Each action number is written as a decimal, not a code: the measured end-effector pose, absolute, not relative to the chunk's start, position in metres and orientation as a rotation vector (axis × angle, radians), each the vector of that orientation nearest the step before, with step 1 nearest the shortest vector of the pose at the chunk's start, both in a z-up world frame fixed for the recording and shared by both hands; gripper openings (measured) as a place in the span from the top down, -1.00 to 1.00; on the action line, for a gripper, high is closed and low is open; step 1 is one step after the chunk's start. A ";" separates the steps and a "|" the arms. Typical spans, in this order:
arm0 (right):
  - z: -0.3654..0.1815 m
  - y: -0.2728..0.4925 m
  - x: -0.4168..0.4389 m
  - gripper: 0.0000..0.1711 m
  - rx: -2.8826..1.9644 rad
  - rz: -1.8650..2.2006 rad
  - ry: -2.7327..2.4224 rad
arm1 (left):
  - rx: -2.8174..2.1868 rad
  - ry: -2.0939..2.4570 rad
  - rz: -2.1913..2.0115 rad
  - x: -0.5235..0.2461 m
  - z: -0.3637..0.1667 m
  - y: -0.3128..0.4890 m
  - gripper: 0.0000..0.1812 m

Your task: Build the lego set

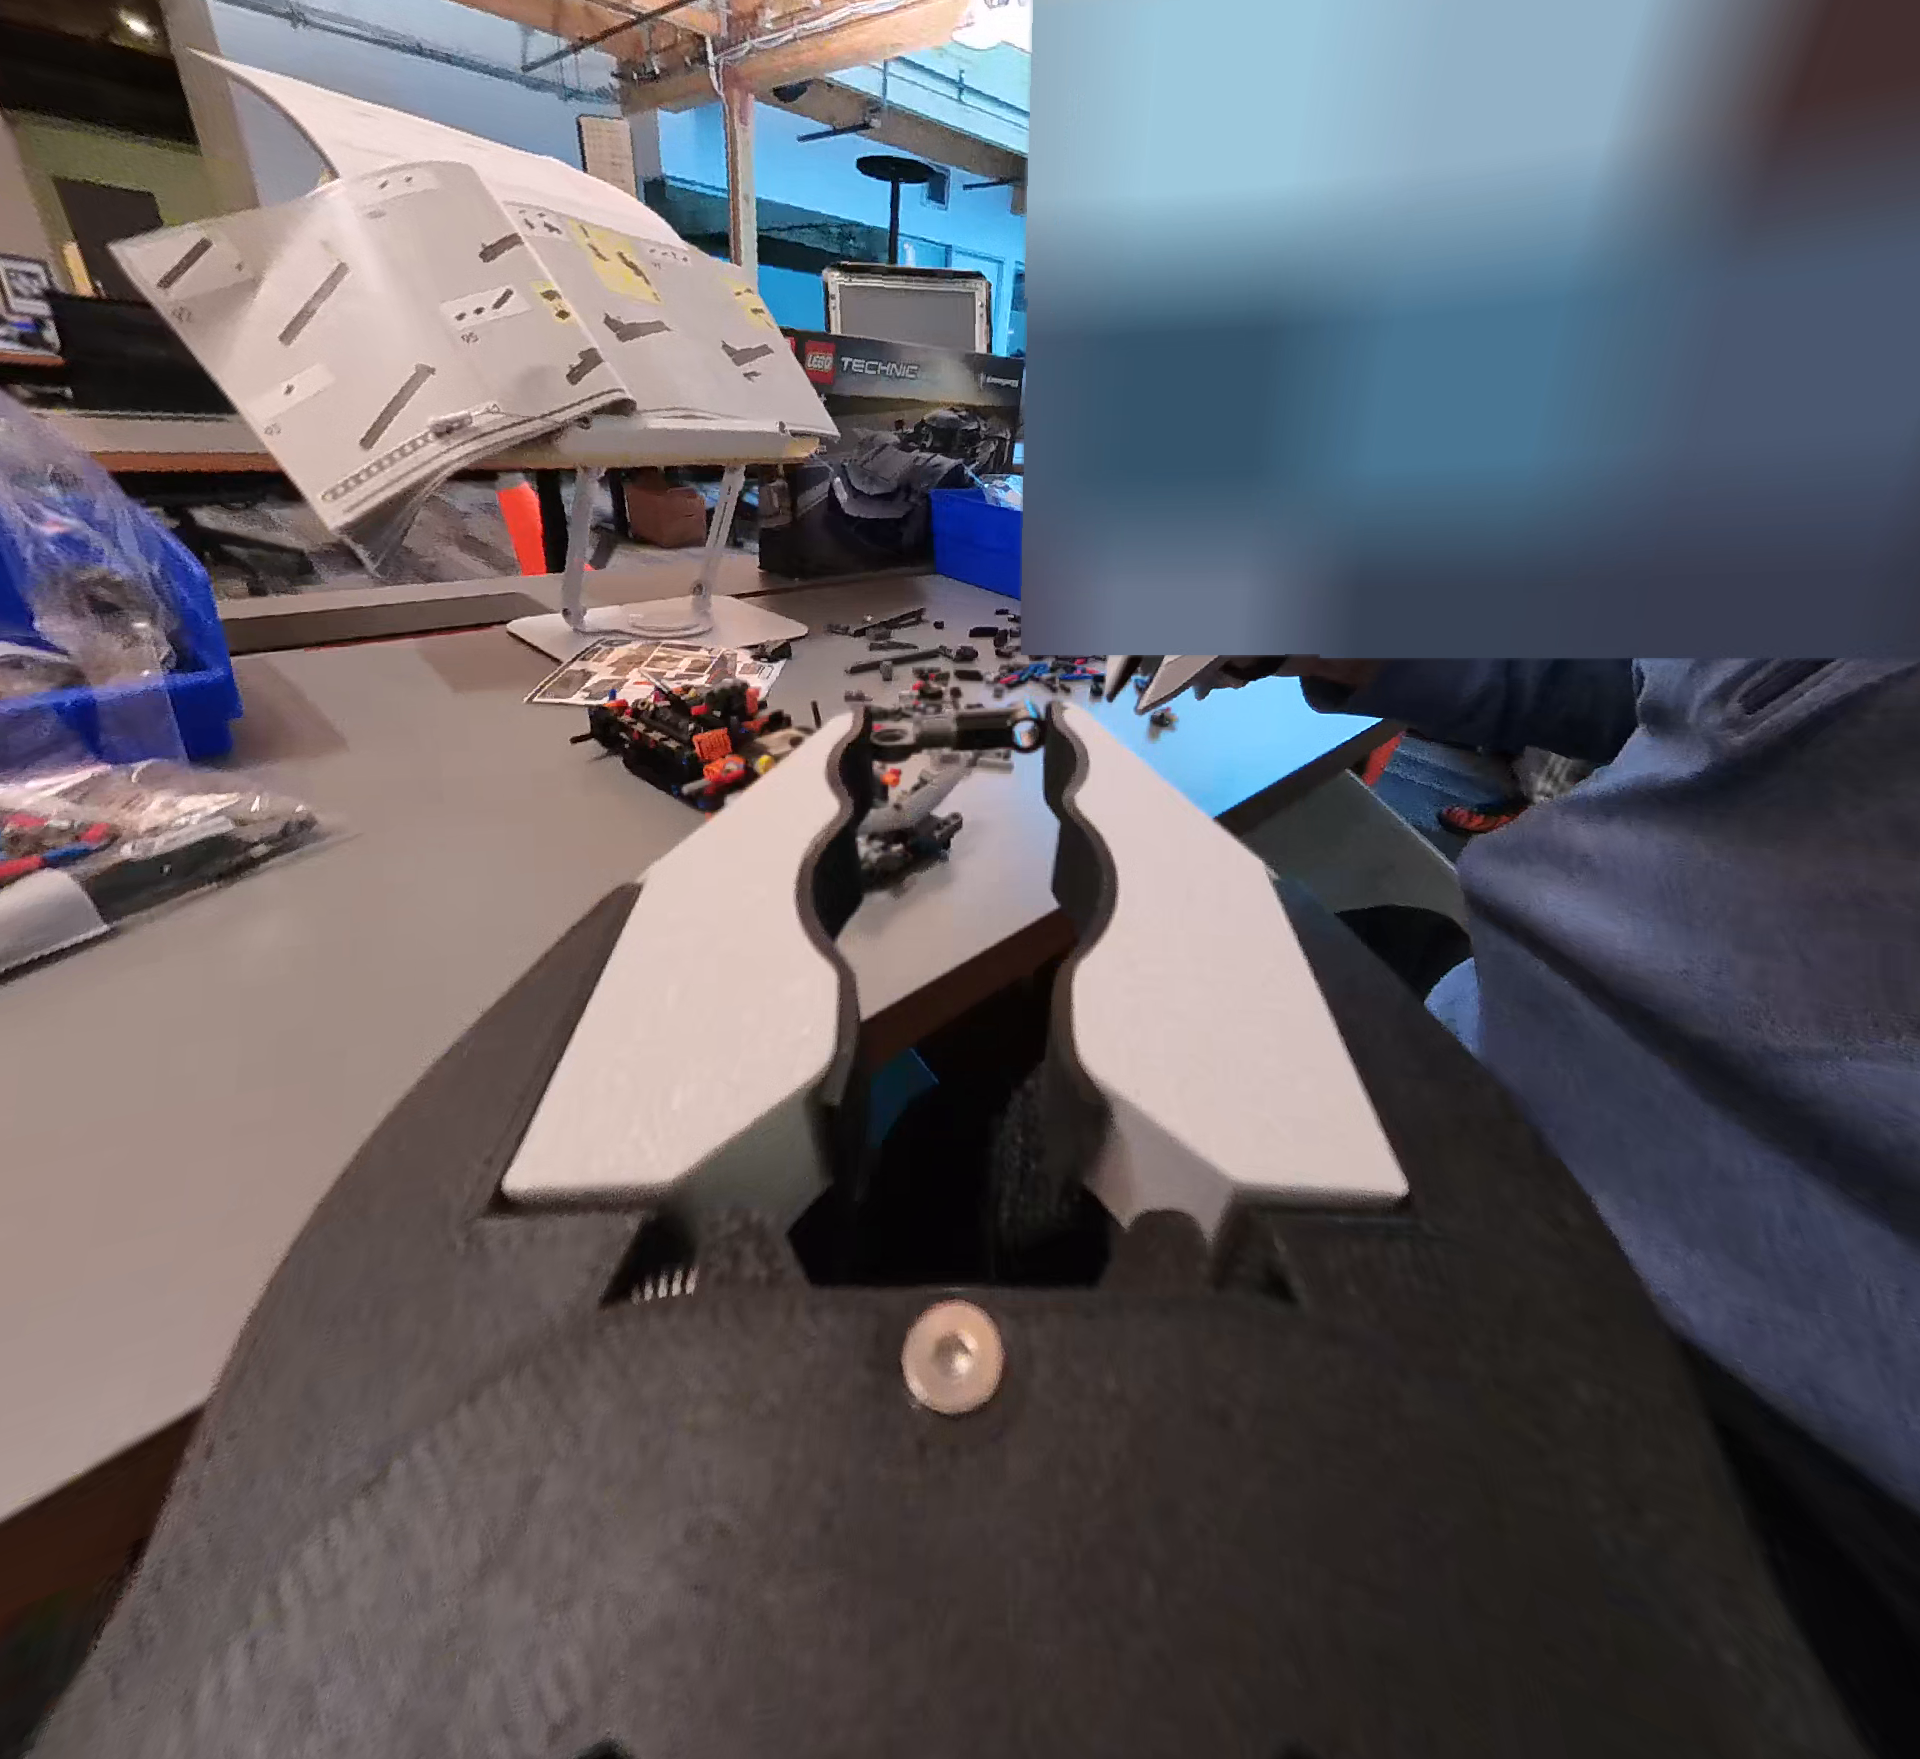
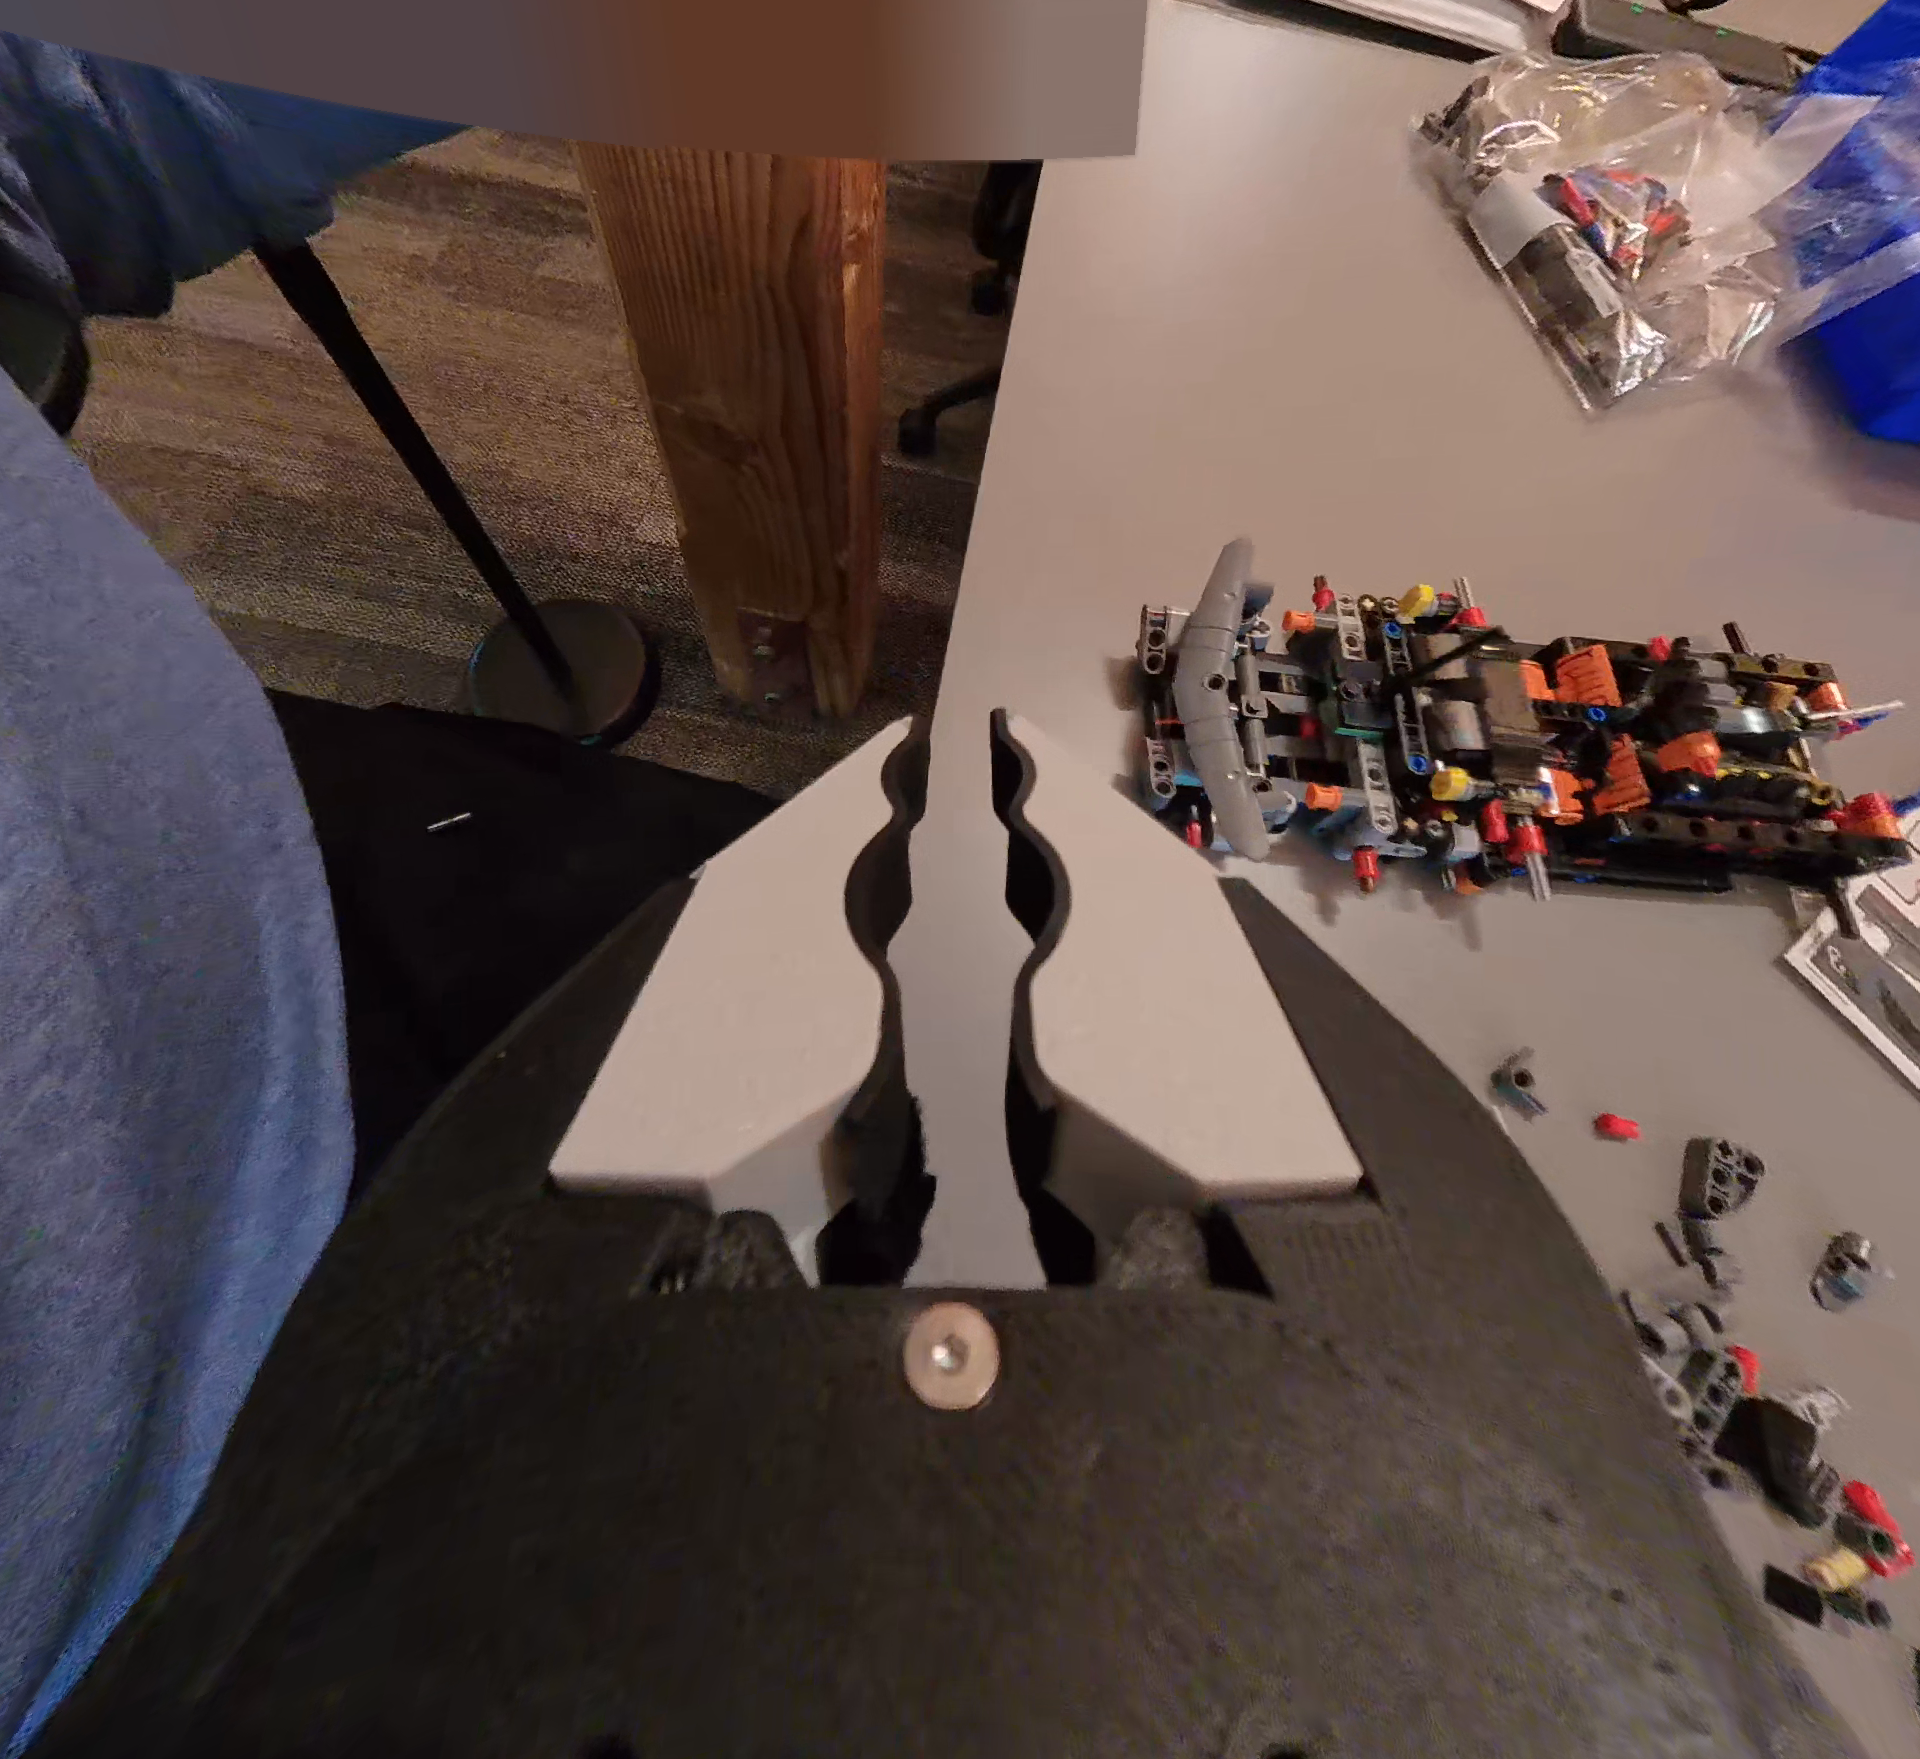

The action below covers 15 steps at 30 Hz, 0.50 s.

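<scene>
Resting on the grey table point(image 2: 1299, 421) at two o'clock of the empty, slightly parted right gripper point(image 2: 956, 722), the chassis point(image 2: 1507, 733) looks rigid yet pin-fragile; take its long black side beams; the left gripper point(image 1: 956, 722) clamps a small grey axle piece point(image 1: 966, 727)

Left gripper point(image 1: 956, 722) pinching a small Lego piece above the table edge.

Its grey fingers point(image 1: 727, 961) clamped a short black-and-grey assembly point(image 1: 956, 730) crosswise at their tips, over the grey table point(image 1: 364, 982). Just beyond, to the left, lay the part-built orange-and-black chassis point(image 1: 691, 738); loose pieces point(image 1: 935, 649) were scattered ahead. Farther off to the left an open instruction booklet point(image 1: 457, 327) rested on a stand, with a blue bin point(image 1: 125, 670) and bagged parts point(image 1: 135, 826) at far left.
</scene>
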State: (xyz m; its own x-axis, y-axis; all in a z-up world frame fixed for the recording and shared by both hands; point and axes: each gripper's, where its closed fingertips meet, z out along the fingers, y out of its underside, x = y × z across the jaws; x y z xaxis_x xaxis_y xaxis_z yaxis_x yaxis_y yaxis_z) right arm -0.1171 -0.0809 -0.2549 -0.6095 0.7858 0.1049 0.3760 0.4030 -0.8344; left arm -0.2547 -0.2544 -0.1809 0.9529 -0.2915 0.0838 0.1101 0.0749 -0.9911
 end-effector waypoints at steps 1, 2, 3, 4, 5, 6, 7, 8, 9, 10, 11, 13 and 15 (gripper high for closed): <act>-0.257 -0.085 -0.118 0.89 -0.985 1.107 -2.184 | -1.468 0.143 -0.302 -0.253 -0.184 -0.259 0.67; -0.259 -0.089 -0.119 0.89 -0.979 1.103 -2.192 | -1.470 0.137 -0.302 -0.252 -0.187 -0.262 0.67; -0.260 -0.092 -0.119 0.88 -0.973 1.099 -2.196 | -1.471 0.132 -0.304 -0.250 -0.189 -0.265 0.67; -0.261 -0.094 -0.119 0.86 -0.973 1.094 -2.199 | -1.473 0.127 -0.306 -0.249 -0.191 -0.268 0.66; -0.262 -0.096 -0.118 0.85 -0.972 1.089 -2.202 | -1.475 0.123 -0.307 -0.247 -0.193 -0.271 0.66; -0.262 -0.098 -0.116 0.84 -0.966 1.084 -2.205 | -1.477 0.122 -0.307 -0.245 -0.194 -0.273 0.66; -0.262 -0.101 -0.114 0.83 -0.954 1.078 -2.208 | -1.478 0.121 -0.307 -0.243 -0.194 -0.275 0.66; -0.262 -0.104 -0.111 0.83 -0.945 1.071 -2.212 | -1.479 0.121 -0.306 -0.241 -0.193 -0.278 0.66; -0.262 -0.107 -0.109 0.81 -0.940 1.069 -2.217 | -1.480 0.124 -0.304 -0.238 -0.192 -0.280 0.66; -0.261 -0.110 -0.106 0.80 -0.936 1.073 -2.219 | -1.480 0.129 -0.301 -0.235 -0.190 -0.282 0.67; -0.260 -0.112 -0.104 0.78 -0.932 1.076 -2.219 | -1.479 0.132 -0.297 -0.231 -0.188 -0.284 0.66; -0.258 -0.115 -0.097 0.77 -0.929 1.070 -2.220 | -1.482 0.139 -0.296 -0.225 -0.185 -0.286 0.67; -0.257 -0.123 -0.089 0.76 -0.904 1.078 -2.236 | -1.485 0.143 -0.301 -0.217 -0.184 -0.287 0.67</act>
